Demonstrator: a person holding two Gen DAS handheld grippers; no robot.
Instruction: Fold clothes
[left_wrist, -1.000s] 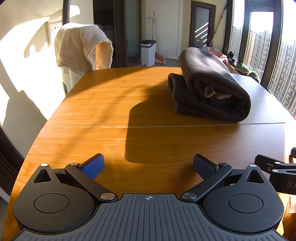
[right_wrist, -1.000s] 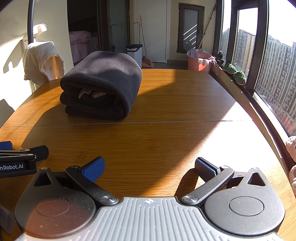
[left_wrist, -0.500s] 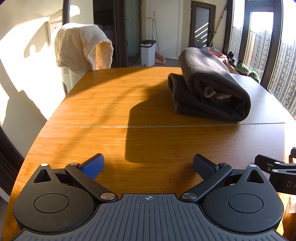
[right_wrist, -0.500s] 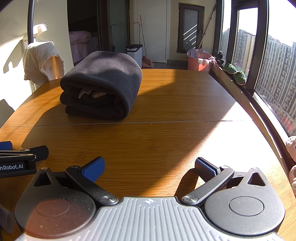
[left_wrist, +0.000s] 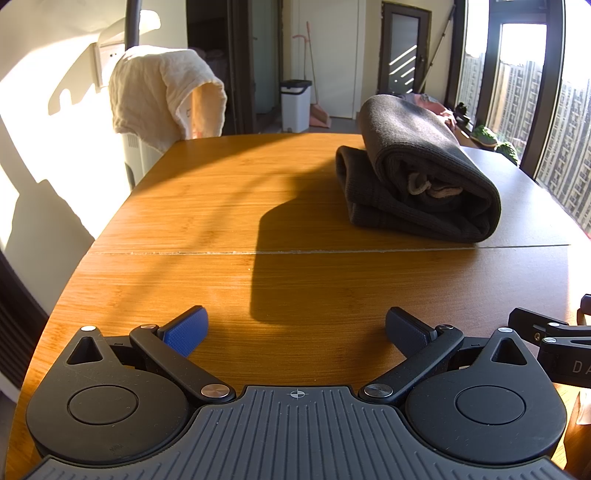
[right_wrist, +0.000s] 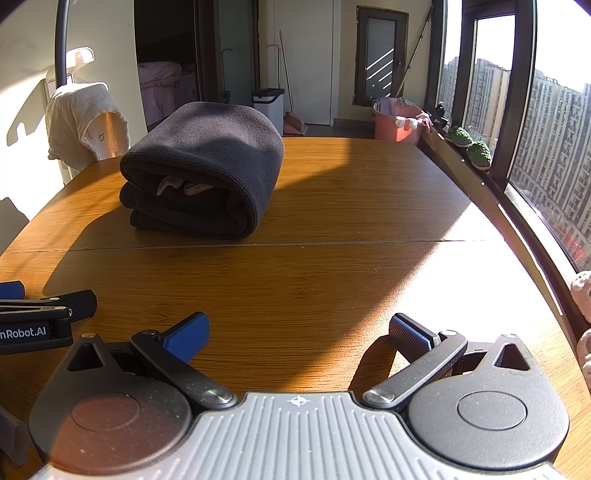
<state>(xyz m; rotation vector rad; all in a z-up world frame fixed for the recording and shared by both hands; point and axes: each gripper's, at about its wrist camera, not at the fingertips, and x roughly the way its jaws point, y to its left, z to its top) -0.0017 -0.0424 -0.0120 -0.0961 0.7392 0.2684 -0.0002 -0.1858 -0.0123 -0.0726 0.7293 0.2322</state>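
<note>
A dark grey garment (left_wrist: 417, 184) lies folded into a thick bundle on the wooden table (left_wrist: 221, 221), past the seam; a pale drawstring shows in its open end. In the right wrist view the same garment (right_wrist: 207, 166) sits ahead to the left. My left gripper (left_wrist: 295, 326) is open above the near table edge, well short of the bundle, with nothing between its fingers. My right gripper (right_wrist: 299, 332) is also open and empty, side by side with the left one, whose body (right_wrist: 40, 321) shows at the left edge.
A cream cloth (left_wrist: 162, 92) hangs over an appliance beyond the table's far left corner. A white bin (right_wrist: 267, 107) and an orange tub (right_wrist: 399, 123) stand on the floor behind. Windows run along the right side, with small plants (right_wrist: 469, 144) on the sill.
</note>
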